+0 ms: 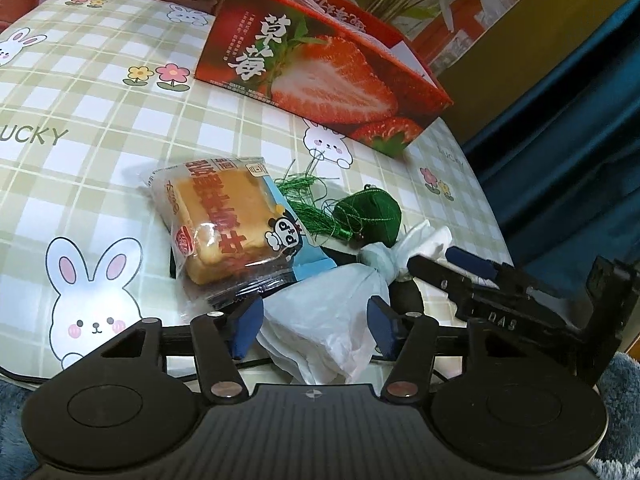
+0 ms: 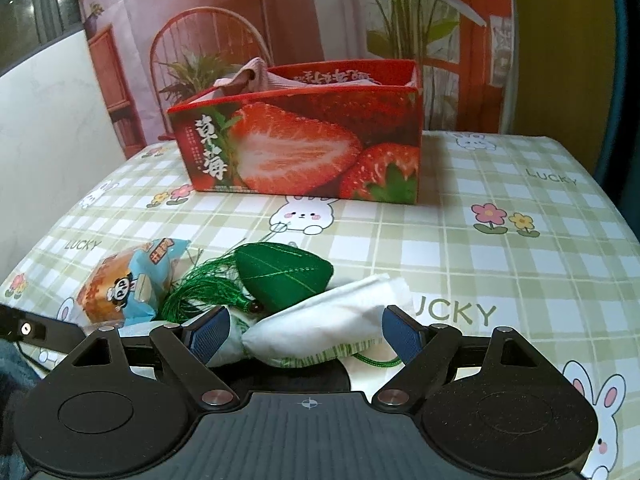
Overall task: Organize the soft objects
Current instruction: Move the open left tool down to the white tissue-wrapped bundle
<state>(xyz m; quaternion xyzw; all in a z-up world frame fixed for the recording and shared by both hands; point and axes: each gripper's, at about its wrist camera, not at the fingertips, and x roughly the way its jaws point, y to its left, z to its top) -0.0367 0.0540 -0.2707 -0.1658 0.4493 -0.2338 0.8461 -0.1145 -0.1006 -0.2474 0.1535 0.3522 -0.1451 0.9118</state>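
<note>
A knotted white plastic bag [image 1: 320,312] lies at the table's near edge. My left gripper [image 1: 314,326] has a blue pad against each side of its body. The bag's loose tail [image 2: 320,320] sits between the wide-apart fingers of my right gripper [image 2: 306,336], which is open and does not squeeze it. A green leaf-shaped pouch [image 2: 284,276] with a tassel rests just behind the bag. A wrapped cake slice [image 1: 224,224] lies left of it. The red strawberry box [image 2: 304,148] stands open-topped farther back, with pink cloth [image 2: 248,78] inside.
The green checked tablecloth [image 2: 500,280] with rabbits covers the table, bare to the right of the items. A blue curtain [image 1: 580,140] hangs past the right edge. A blue fluffy rug [image 1: 624,400] shows below the table's front.
</note>
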